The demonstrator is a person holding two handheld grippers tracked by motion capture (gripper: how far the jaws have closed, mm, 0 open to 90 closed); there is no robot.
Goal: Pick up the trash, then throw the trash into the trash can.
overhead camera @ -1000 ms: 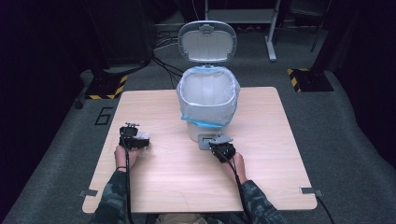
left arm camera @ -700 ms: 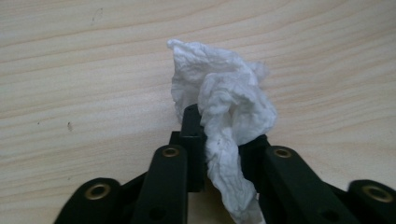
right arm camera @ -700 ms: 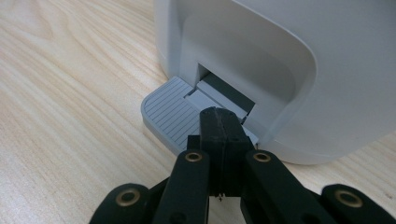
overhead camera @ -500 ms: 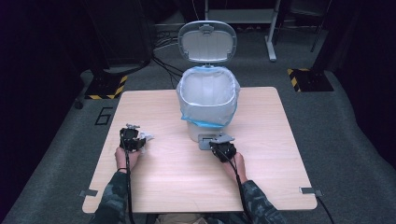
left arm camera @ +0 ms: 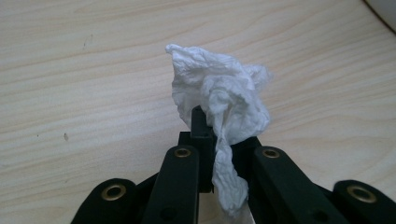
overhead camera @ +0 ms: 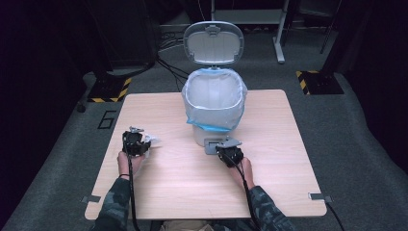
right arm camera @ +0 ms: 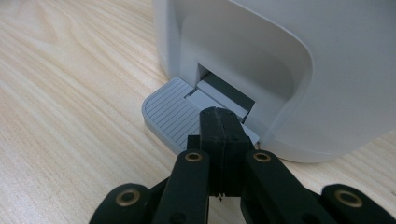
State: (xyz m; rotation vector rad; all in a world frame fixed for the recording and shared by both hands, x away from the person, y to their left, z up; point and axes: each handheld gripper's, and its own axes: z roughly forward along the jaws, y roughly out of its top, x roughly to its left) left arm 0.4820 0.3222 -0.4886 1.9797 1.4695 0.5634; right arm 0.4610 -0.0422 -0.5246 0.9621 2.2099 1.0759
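In the high view, the left tool (overhead camera: 136,142) is at the near left of the counter (overhead camera: 269,183), and a bit of white tissue (overhead camera: 150,142) sticks out on its right side. The jaws have just been closing, with the tissue between them. The bin (overhead camera: 213,103) stands at the far middle with its lid (overhead camera: 213,42) raised and a pale liner (overhead camera: 192,96) folded over the rim. So the opening lies to the right and farther away from the tissue, and higher than it; the left hand (overhead camera: 129,162) is the one which carries it there, I think. The right tool (overhead camera: 229,150) is at the grey pedal (overhead camera: 211,146), just in front of the bin.

In the left gripper view, the jaws are pressed together and pinch the crumpled tissue (left arm camera: 224,102), whose long side runs up from the jaws.

In the right gripper view, the jaws are pressed together with nothing between them, and their tips rest on the pedal (right arm camera: 168,114) at the bin's base (right arm camera: 280,70).

I can read no brand, label or writing.
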